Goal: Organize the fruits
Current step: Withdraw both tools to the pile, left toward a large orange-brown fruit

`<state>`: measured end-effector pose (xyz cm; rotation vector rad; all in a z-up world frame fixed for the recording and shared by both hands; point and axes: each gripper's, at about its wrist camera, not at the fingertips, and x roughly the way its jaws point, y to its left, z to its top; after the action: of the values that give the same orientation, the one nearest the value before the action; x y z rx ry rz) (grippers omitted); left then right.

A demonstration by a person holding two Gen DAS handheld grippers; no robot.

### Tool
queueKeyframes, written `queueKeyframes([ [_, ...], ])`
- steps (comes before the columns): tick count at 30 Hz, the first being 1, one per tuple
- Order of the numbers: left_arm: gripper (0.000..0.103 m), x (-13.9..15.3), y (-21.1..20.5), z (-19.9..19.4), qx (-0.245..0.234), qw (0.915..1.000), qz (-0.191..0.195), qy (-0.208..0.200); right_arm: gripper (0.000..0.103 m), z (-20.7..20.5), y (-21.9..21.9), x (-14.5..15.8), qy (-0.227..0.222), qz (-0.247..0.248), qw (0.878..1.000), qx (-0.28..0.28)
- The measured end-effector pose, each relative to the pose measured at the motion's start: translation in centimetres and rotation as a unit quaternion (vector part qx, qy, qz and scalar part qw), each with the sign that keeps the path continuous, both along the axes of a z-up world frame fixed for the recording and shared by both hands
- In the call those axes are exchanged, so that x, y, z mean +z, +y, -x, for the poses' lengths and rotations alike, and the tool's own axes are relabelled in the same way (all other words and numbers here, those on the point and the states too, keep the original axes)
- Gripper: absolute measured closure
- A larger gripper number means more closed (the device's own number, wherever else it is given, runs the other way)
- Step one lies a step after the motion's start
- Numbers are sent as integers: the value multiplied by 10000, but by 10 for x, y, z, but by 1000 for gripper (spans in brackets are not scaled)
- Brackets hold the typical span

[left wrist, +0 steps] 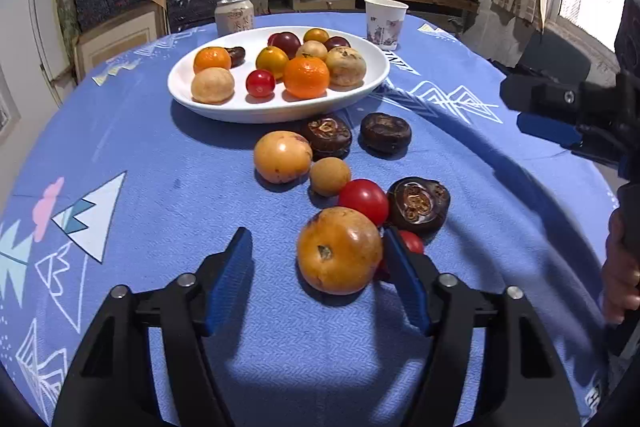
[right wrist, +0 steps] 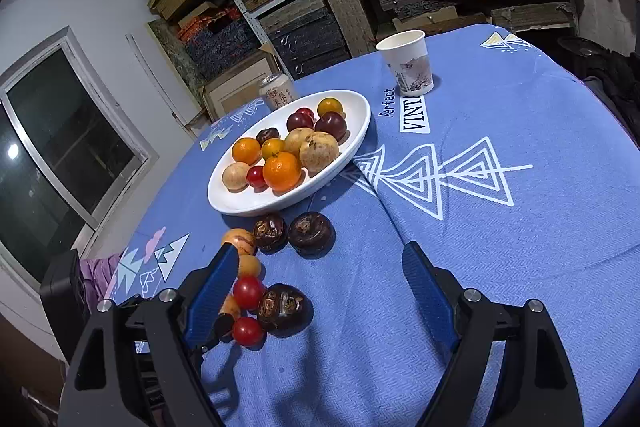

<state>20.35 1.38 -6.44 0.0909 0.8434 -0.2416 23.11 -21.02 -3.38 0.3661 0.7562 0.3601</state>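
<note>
Item: fruit sorting, partly done.

Plated: white plate (left wrist: 276, 107), upper centre of the left wrist view, holds about eleven fruits, among them oranges, tan fruits and dark plums.

Loose on the blue-clothed worktop (left wrist: 160, 167), centre frame: three dark brown fruits, yellow-orange fruits, a small tan one and red tomatoes.

Left gripper (left wrist: 316, 247): fingers part-open around the nearest orange-yellow fruit (left wrist: 339, 251), right pad touching it, left pad clear; not yet gripped.

Right gripper (right wrist: 316, 263): fingers wide apart, empty, above bare cloth.

Remaining: roughly eight loose fruits, probably bound for the plate.
</note>
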Motion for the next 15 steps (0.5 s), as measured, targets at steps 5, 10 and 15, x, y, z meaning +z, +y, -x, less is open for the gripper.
queueKeyframes([
  [5, 56, -1, -4, -2, -185, 9997, 134, 10, 18, 0, 7, -2, 8, 143, 9999, 62],
  [10, 58, -2, -7, -3, -236, 9996, 128, -11, 18, 0, 7, -3, 38, 144, 9999, 65],
  [15, 58, -2, -7, -2, -259, 9996, 144, 8, 18, 0, 8, -4, 34, 173, 9998, 97],
])
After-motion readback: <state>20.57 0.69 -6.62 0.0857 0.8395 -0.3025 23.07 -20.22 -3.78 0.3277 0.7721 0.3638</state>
